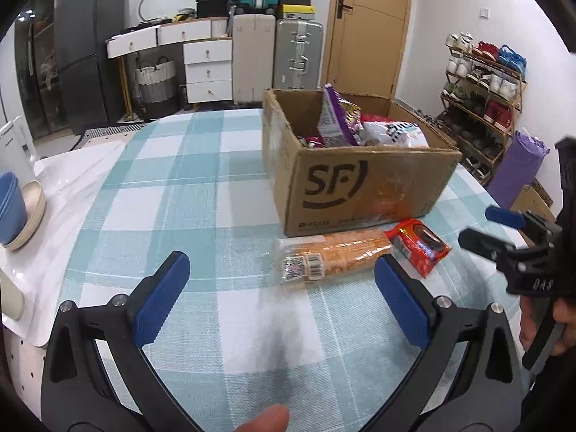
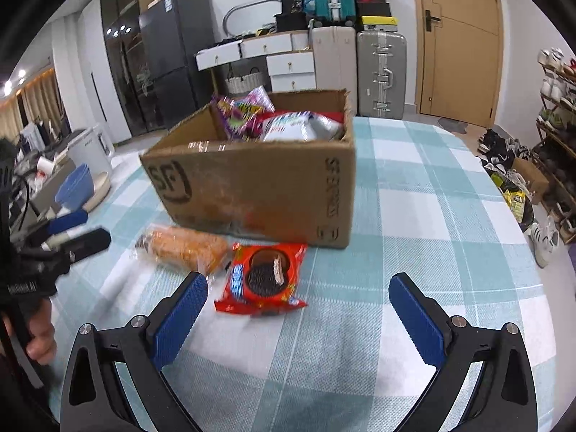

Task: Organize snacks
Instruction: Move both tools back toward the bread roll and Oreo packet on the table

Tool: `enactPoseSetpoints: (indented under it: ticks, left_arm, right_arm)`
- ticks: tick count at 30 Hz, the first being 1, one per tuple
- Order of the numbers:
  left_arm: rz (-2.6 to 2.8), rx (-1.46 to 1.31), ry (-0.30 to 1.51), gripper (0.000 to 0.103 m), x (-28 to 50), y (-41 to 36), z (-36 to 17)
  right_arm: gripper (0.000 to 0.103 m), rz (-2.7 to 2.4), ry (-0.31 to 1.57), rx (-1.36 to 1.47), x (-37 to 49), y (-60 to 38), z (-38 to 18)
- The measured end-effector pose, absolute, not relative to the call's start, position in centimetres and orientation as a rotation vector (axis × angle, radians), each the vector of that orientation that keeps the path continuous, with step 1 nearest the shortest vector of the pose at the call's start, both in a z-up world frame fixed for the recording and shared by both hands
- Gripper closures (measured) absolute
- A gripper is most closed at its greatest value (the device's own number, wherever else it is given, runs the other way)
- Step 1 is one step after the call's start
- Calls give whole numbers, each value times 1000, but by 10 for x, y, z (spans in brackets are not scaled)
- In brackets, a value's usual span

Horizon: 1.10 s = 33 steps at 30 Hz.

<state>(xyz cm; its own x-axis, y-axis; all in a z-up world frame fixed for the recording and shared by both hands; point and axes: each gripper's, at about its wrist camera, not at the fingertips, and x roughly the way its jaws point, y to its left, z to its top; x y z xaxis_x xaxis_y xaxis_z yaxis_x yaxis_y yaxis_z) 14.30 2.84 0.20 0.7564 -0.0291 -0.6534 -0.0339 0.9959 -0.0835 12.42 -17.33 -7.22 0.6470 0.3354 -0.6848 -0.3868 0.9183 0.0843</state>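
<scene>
Cardboard box (image 1: 360, 183) held several snacks; orange roll pack (image 1: 334, 257) and red cookie pack (image 2: 264, 273) remained outside. Left gripper (image 1: 280, 297) and right gripper (image 2: 298, 315): jaws wide apart, empty.

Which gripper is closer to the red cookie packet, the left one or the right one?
Right. The right gripper is open just in front of the red cookie packet. The left gripper is open further left, before the orange packet.

A wooden door (image 1: 367, 25) stands shut in a white wall, flanked by upright suitcases (image 1: 277, 55) and a white drawer unit (image 1: 208, 70). A dark refrigerator (image 1: 86, 46) stands left; a loaded shoe rack (image 1: 482, 100) lines the right wall.
</scene>
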Motion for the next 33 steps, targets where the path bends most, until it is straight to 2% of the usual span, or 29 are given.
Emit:
enactPoseSetpoints:
  ticks: [10,22,27,33]
  left_arm:
    - [14,-109,756,1,151,31,-10]
    - [18,-117,779,1,153,33,-17]
    - [18,-117,786,1,155,32,-20]
    - [16,-117,791,1,155,31,-22]
  right_arm:
    - [1,428,849,-90,131,-161,-94]
    - [2,428,878,-47,160,-155,-92]
    - [16,443,880,-54,164,-148,-93]
    - [27,460,891,-68,162,-139,-97]
